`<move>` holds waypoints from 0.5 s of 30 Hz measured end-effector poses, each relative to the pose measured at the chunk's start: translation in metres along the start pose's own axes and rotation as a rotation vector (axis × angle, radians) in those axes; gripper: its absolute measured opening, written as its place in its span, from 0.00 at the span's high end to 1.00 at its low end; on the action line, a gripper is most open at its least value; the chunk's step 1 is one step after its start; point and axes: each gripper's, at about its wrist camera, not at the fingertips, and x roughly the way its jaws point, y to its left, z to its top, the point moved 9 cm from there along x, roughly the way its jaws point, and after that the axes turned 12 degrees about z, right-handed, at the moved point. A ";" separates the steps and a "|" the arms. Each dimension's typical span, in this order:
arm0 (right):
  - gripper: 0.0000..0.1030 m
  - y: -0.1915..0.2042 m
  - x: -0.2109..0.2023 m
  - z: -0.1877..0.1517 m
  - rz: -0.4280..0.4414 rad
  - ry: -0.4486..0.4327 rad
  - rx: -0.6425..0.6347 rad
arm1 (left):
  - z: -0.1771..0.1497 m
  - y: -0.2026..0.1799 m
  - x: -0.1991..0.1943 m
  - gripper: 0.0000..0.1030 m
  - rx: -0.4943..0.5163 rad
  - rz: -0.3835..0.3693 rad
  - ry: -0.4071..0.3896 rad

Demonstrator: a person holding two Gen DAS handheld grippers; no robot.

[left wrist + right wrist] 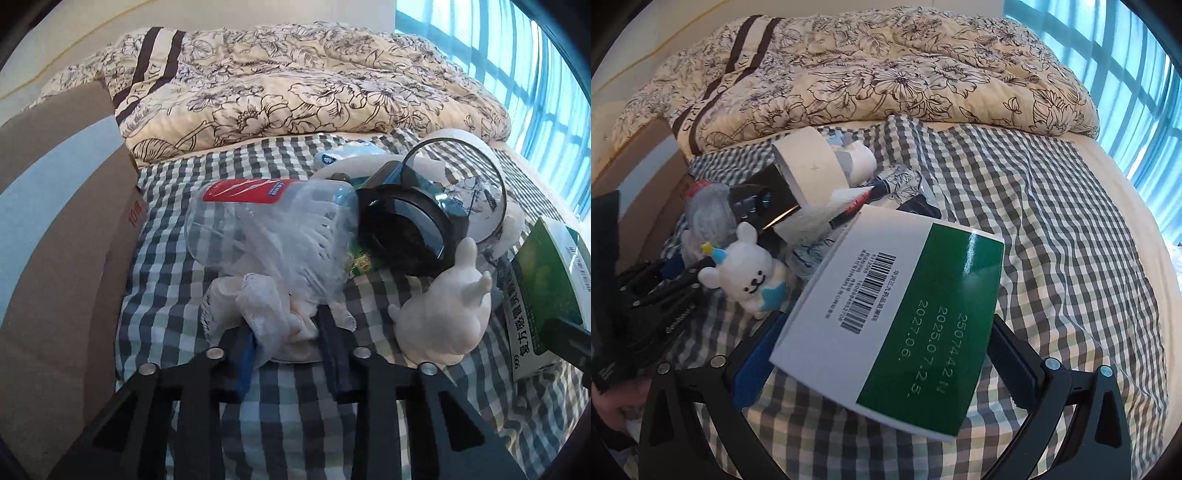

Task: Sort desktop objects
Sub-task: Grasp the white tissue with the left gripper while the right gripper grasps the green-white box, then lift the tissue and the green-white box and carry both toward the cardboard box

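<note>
**Both grippers engaged at the clutter pile; box in right, cloth bundle in left**

Setting: a checked sheet [1052,221] spread on a bed, a floral quilt [886,74] heaped behind it, a cardboard carton [55,258] at the left margin. The objects for sorting lie in one pile on the sheet's left portion.

Right gripper [882,354]: spread wide, its blue-padded fingers bearing on the two opposite side edges of a green-and-white medicine box [886,317]. The box is tilted, its long axis running away from the camera toward the upper left, printed face up. Judged gripped. Clear sheet lies to its right.

Left gripper [284,350]: jaws partly closed around a pale lace-edged cloth bundle [273,314] wrapped in thin plastic, directly ahead of the fingers. A crushed clear bottle [273,229] lies over the bundle's far end, long axis crosswise. Lifting the bundle is likely to disturb it.

Adjacent: a white plush bear [746,277] just right of the left gripper, touching a black round lid [406,232].
</note>
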 end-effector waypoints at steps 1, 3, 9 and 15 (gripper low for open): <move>0.00 -0.001 0.002 0.000 -0.006 0.004 0.000 | 0.000 0.000 -0.001 0.78 -0.001 -0.006 -0.001; 0.00 -0.003 0.007 -0.002 -0.018 0.015 -0.001 | 0.001 0.001 -0.003 0.80 -0.008 -0.015 -0.002; 0.00 -0.004 0.011 -0.003 -0.043 0.011 -0.017 | 0.003 0.007 -0.009 0.81 -0.030 -0.031 0.005; 0.02 -0.004 0.009 -0.001 -0.018 -0.014 0.014 | 0.004 0.008 -0.021 0.83 -0.030 -0.033 -0.013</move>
